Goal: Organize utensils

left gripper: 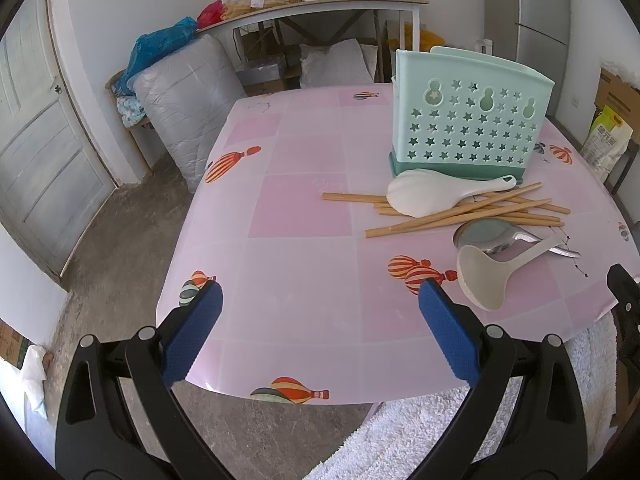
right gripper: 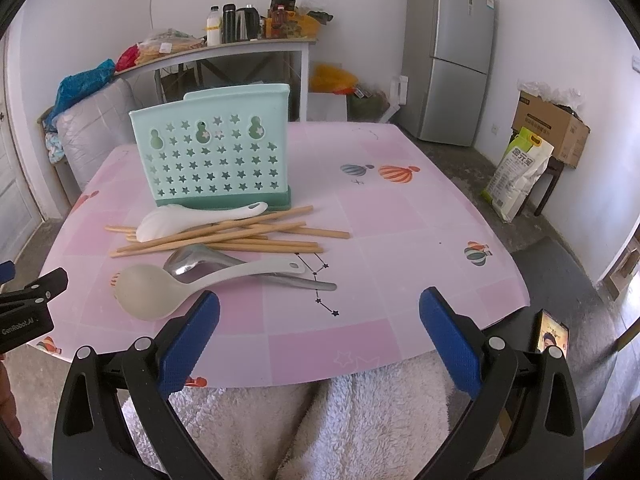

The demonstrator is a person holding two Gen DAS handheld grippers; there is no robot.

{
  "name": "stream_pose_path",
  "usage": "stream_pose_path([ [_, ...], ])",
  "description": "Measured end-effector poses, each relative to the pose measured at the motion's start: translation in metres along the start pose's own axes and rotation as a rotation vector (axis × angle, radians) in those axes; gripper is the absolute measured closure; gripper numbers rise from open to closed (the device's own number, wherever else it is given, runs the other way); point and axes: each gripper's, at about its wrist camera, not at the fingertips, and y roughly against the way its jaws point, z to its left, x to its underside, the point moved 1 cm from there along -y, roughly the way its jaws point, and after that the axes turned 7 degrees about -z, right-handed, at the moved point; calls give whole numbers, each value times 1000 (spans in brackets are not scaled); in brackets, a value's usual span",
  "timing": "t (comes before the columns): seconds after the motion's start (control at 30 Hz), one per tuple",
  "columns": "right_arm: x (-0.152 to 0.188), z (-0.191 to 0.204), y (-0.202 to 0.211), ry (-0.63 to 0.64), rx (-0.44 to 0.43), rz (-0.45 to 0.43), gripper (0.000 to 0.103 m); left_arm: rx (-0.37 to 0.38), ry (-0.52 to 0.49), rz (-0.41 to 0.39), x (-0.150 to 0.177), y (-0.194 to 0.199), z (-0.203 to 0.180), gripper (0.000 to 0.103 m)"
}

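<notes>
The right gripper (right gripper: 319, 312) hangs spread and empty at the table's near edge; the beige ladle (right gripper: 160, 292) lies at its 11 o'clock, handle running toward 2 o'clock; the left gripper (left gripper: 320, 308), equally spread, sits farther away; the holder (right gripper: 216, 156) stands behind.

My home's lived-in room, grey fridge (right gripper: 450, 56) in the corner, side desk (right gripper: 224, 50) cluttered with bottles and food, bagged bedding (left gripper: 188, 100), rice sack (right gripper: 516, 176), panelled door (left gripper: 40, 152), bare concrete floor (left gripper: 120, 232)

White walls, concrete floor (left gripper: 120, 216), grey fridge (right gripper: 448, 56), cluttered side table (right gripper: 224, 50).
</notes>
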Motion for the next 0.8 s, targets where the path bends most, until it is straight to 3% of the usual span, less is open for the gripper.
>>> stream_pose_path([
  [0.8,-2,2,0,2,1,-3,6,0,1,3,-1,1,0,9],
])
